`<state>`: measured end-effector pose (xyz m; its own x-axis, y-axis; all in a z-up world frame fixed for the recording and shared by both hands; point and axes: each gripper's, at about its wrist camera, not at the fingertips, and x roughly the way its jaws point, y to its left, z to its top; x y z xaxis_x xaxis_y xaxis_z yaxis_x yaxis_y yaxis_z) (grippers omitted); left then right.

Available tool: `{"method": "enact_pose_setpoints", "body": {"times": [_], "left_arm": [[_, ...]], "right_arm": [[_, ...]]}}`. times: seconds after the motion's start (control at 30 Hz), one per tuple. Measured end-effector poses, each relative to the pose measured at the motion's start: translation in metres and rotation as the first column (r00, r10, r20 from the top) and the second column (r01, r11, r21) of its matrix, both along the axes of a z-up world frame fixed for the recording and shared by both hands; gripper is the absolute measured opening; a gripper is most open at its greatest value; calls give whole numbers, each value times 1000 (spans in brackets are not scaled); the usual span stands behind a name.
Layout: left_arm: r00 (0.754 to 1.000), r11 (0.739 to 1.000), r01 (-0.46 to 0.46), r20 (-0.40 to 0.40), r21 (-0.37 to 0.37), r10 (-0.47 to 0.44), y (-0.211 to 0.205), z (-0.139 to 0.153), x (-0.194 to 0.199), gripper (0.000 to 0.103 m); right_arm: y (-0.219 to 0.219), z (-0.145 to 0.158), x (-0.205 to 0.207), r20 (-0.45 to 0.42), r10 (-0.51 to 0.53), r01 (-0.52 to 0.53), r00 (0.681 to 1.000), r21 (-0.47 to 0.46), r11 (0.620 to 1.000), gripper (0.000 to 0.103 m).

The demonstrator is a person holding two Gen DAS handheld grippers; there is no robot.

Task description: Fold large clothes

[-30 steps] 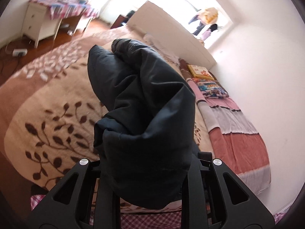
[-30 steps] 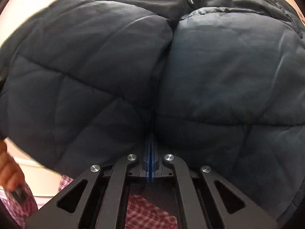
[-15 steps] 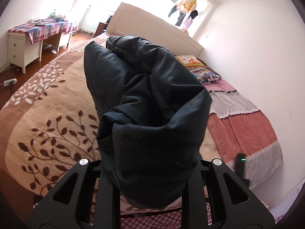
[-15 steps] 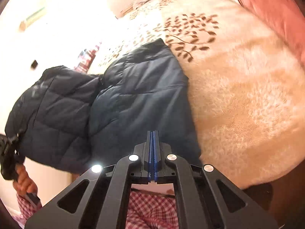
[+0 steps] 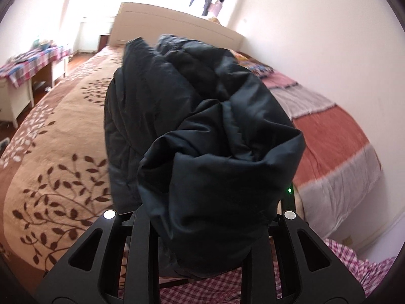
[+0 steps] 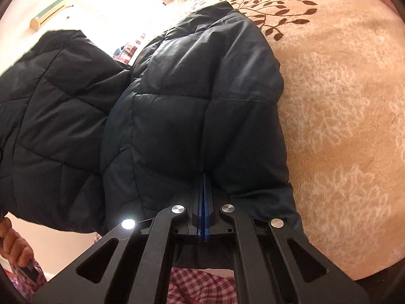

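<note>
Left gripper [image 5: 200,230] fingers clamped around a thick bunched wad of the dark puffer jacket [image 5: 197,126], fabric bulging up between and over them. Right gripper [image 6: 203,197] fingers pressed fully together, pinching a jacket edge at the tips. Jacket hangs lifted between both grippers, quilted panels spread in the right wrist view, its far part over the bed [image 6: 341,101]. Bed has a beige leaf-pattern blanket [image 5: 58,152], striped pink cover [image 5: 336,136] alongside, white headboard [image 5: 177,25] behind. Table [image 5: 17,76] with checked cloth at left.
</note>
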<state>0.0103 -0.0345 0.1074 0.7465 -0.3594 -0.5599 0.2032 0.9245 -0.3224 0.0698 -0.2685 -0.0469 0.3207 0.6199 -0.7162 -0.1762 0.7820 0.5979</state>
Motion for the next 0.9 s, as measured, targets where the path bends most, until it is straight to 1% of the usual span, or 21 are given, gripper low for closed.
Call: {"method": "enact_pose_setpoints", "body": {"times": [0.17,0.23,0.33,0.4,0.5,0.6,0.77,0.83,0.9], "left_arm": [[996,996,82,-30,26,-81,-40,-13,11,24],[992,991,121,-42,55,-119,-63,-23,16,27],[984,978,175,-59,113,-169,-92,-40,23,30],[975,965,219,-78,146,-210,-113,-55,26,33],[965,952,254,-103,172,-239,-134,-71,26,36],[962,946,266,-114,185,-249,-142,-83,26,38],[961,939,271,-122,211,-250,-138,-101,32,44],[964,938,262,-113,228,-241,-140,-104,30,45],[965,941,257,-118,218,-236,-140,-105,32,48]], "right_arm": [[-18,-11,-1,-50,-15,19,999,96,995,0],[-22,-15,0,-61,-17,25,998,131,991,0],[-28,-17,-2,-66,-17,27,998,150,988,0],[-29,-22,-1,-71,-16,27,997,163,986,0],[-36,-25,-2,-90,-19,36,996,191,981,0],[-42,-28,-5,-102,-23,45,994,212,976,0],[-50,-32,-10,-109,-36,62,993,238,969,0],[-53,-33,-12,-115,-42,69,992,243,968,0],[-56,-34,-13,-123,-46,76,991,247,966,0]]}}
